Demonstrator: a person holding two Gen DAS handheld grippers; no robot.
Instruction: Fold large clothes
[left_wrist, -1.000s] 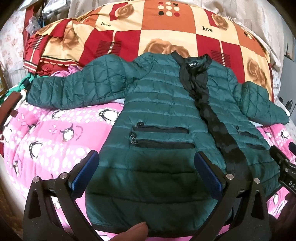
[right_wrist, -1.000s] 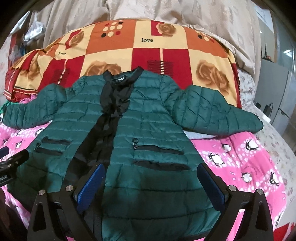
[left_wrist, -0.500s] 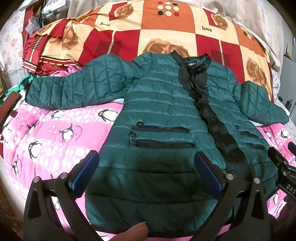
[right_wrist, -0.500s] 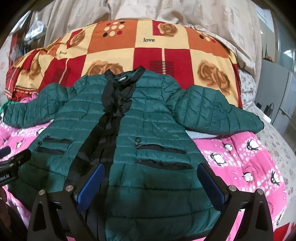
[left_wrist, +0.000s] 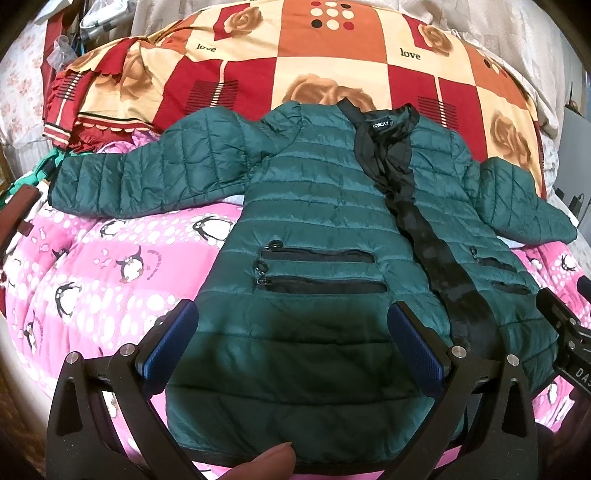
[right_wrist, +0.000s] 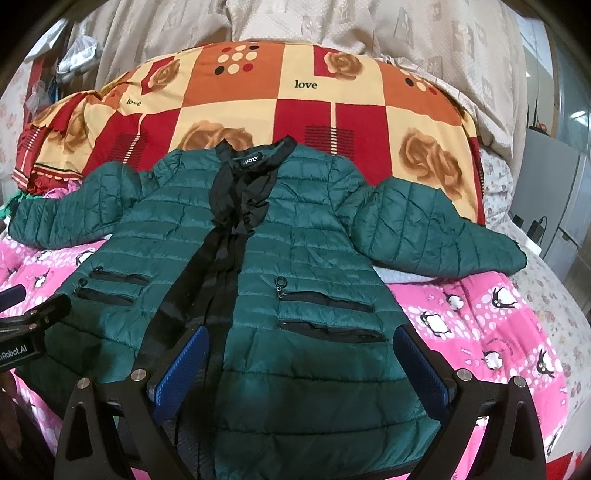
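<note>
A dark green quilted jacket (left_wrist: 317, 206) with a black front band lies flat, front up, on a pink penguin blanket, both sleeves spread out sideways; it also shows in the right wrist view (right_wrist: 314, 258). My left gripper (left_wrist: 291, 339) is open and empty, hovering over the jacket's lower left panel near the hem. My right gripper (right_wrist: 301, 363) is open and empty over the lower right panel. Each gripper shows at the edge of the other's view.
The pink penguin blanket (left_wrist: 92, 273) covers the bed. A red, orange and cream rose quilt (right_wrist: 295, 99) is heaped behind the collar. A grey cabinet (right_wrist: 554, 192) stands at the right. Clutter lies at the far left (left_wrist: 74, 40).
Both grippers have shifted only slightly; the jacket sits a little differently in the right wrist view. The jacket itself has not moved and both grippers stay open.
</note>
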